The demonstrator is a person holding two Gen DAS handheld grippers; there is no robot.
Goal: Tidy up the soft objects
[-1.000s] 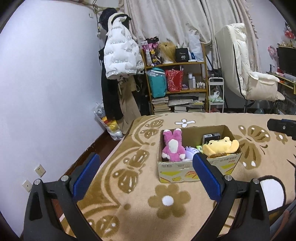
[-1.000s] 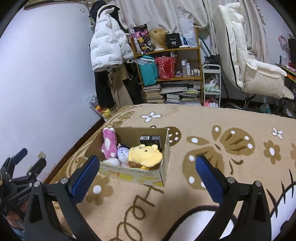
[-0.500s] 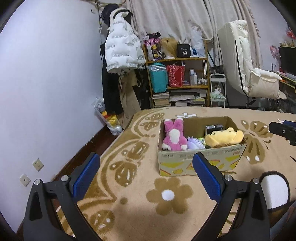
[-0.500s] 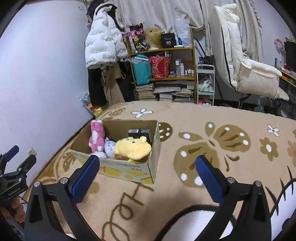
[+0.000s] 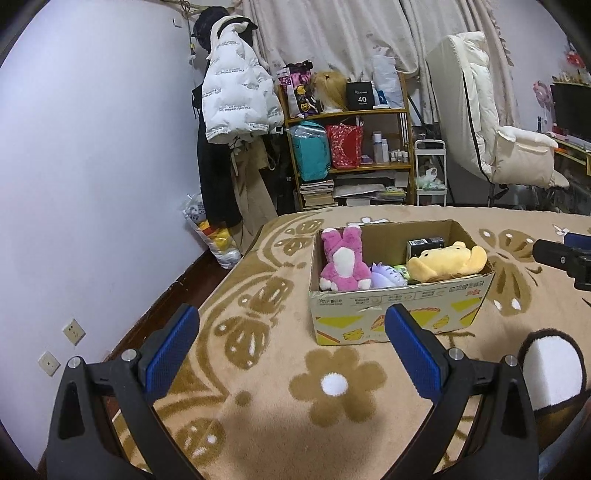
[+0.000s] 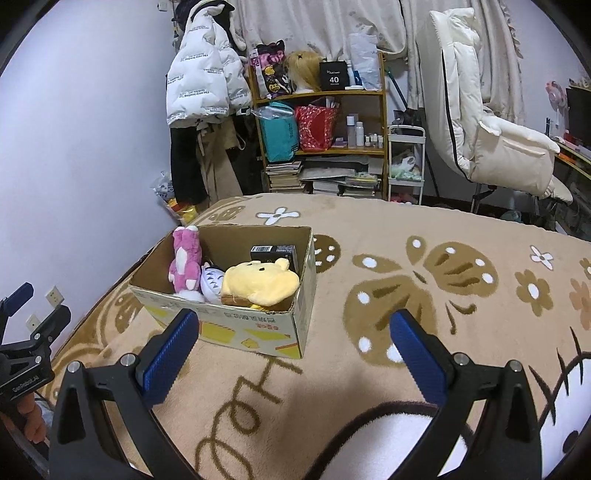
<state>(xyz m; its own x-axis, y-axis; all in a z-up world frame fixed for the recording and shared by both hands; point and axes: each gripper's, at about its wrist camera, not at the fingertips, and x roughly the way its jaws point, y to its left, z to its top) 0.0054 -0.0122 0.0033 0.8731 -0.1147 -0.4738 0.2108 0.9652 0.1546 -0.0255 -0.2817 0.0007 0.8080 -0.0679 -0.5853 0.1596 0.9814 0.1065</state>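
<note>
Grippers, left (image 5: pixel 291 332) and right (image 6: pixel 293 336), have both drawn nearer the box (image 5: pixel 399 310), jaws spread wide and empty; we judge a toy (image 5: pixel 345 266) comes next.

The cardboard box (image 5: pixel 399 314) wall hides the purple toy's (image 5: pixel 386 276) lower half.

Walls: pale lilac (image 5: pixel 92 155), two socket plates (image 5: pixel 74 331) low on the left.
Floor: dark wood strip (image 5: pixel 177 291) along the wall.
Bed cover: tan blanket (image 6: pixel 388 236), brown flower and butterfly print.
Back wall: cream curtains (image 5: pixel 332 33).
Shelf unit: wooden (image 6: pixel 347 94), bags, bottles, stacked books.
Coat rack: white puffer jacket (image 5: pixel 232 99) over dark garments.
Chair: cream recliner (image 6: pixel 480 125), right side.
</note>
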